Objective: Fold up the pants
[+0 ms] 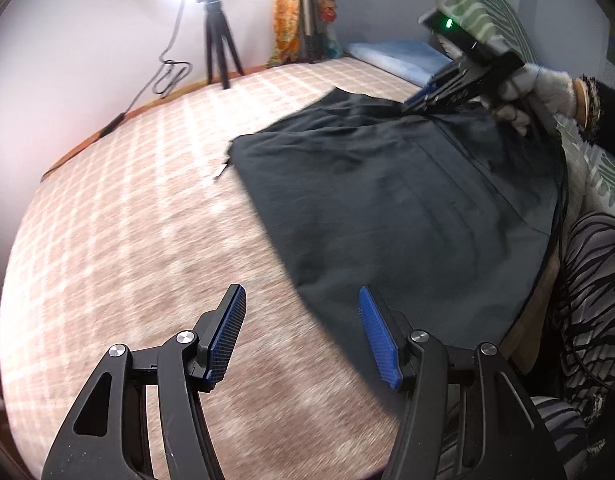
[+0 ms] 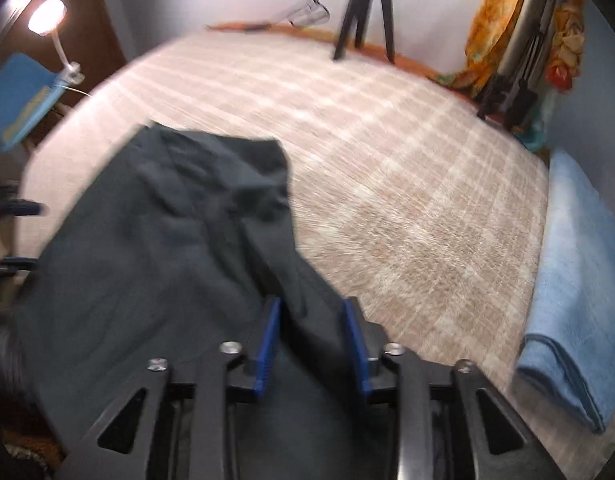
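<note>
While right gripper pinches pants | left gripper wide | tripod, blue towel nearby

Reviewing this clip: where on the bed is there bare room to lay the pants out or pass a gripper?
Bare checked bedspread lies between the pants and the tripod by the wall, and again between the pants and the folded blue blanket. It is crowded at the near edge, where the right gripper has pants cloth between its fingers.
</note>
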The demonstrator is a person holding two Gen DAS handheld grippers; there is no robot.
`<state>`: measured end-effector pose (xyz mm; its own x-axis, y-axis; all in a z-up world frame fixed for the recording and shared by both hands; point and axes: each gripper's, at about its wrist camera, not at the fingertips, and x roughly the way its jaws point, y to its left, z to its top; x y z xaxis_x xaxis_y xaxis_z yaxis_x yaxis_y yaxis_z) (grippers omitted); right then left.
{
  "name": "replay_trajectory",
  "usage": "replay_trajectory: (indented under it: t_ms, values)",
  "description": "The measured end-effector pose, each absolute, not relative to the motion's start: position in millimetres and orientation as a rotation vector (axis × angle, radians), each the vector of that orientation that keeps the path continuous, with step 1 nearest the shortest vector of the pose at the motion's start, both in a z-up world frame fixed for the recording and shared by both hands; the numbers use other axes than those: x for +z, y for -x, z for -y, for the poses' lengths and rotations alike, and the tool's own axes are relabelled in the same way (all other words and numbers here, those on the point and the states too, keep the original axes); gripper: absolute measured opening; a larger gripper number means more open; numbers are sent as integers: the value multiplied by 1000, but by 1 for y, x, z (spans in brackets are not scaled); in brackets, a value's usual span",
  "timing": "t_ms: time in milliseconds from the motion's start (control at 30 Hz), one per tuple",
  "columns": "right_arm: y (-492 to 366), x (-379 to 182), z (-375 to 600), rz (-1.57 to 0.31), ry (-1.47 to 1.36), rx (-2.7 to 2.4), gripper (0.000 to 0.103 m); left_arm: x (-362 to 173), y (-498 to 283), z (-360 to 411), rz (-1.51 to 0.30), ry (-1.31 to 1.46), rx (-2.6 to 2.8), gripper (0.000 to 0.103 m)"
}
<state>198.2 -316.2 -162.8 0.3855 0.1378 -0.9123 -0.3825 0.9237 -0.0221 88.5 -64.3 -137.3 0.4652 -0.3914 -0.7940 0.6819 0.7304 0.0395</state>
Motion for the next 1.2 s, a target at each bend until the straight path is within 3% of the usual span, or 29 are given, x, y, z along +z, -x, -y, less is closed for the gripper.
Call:
replay_trajectory:
  t_ms: [333, 400, 533, 600, 933, 1200]
  values:
    - [-188, -140, 342, -1045, 32, 216, 33, -67, -87, 13, -821, -228, -592, 58]
    - [-176, -127, 343, -1021, -17, 224, 38, -47, -84, 8, -808, -208, -586, 58]
    - [-146, -96, 338, -969, -89, 265, 59, -17, -82, -1, -798, -144, -574, 59]
    - [-131, -84, 330, -947, -99, 292, 60, -12, -84, -4, -824, -96, -575, 59]
    - [-99, -70, 279, -966, -191, 389, 77, -77, -80, 30, -1009, 0, -626, 59]
    - [-120, -74, 217, -1027, -184, 439, 77, -132, -73, 47, -1105, 82, -639, 59]
